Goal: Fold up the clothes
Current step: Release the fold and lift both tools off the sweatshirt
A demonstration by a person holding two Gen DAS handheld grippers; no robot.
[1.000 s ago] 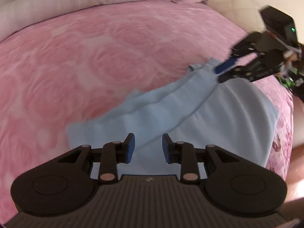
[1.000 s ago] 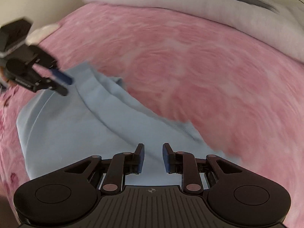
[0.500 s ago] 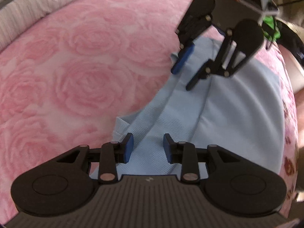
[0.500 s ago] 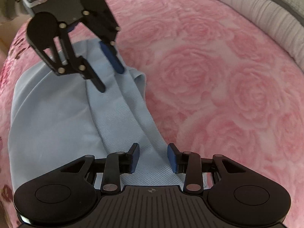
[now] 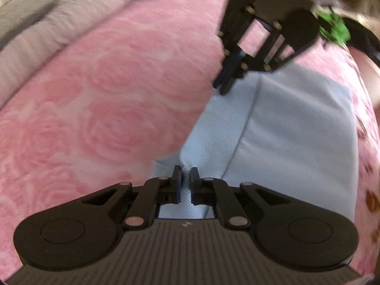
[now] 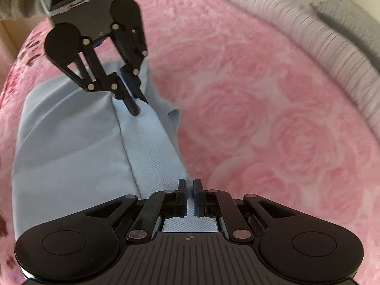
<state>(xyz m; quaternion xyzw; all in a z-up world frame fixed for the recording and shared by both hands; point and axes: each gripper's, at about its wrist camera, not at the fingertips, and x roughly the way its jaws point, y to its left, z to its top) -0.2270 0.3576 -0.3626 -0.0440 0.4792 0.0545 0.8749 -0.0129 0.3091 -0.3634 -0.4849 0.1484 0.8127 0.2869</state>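
- A light blue garment is seen lying on a pink rose-patterned bedspread, folded so that a narrower ribbed strip runs along its edge beside a smoother, wider panel.
- The left claw is shown low over one end of that ribbed strip, with its fingers drawn nearly together and a ridge of the blue cloth pinched up in the narrow gap between them.
- In the right wrist view, the right claw is likewise set on the ribbed strip at the opposite end, its fingers pressed close with a fold of blue fabric held between them.
- Each claw is visible from the other's camera: the right claw appears ahead and to the right of the left claw, tips down at the far end of the strip; the left claw appears ahead and to the left of the right claw, tips touching the cloth.
- The ribbed strip is stretched between the two claws, and the wide smooth panel lies to the inner side, towards the person.
- A pale grey ribbed blanket is bunched along the far edge of the bedspread, well apart from both claws.
- Some motion blur is present in the left wrist view.
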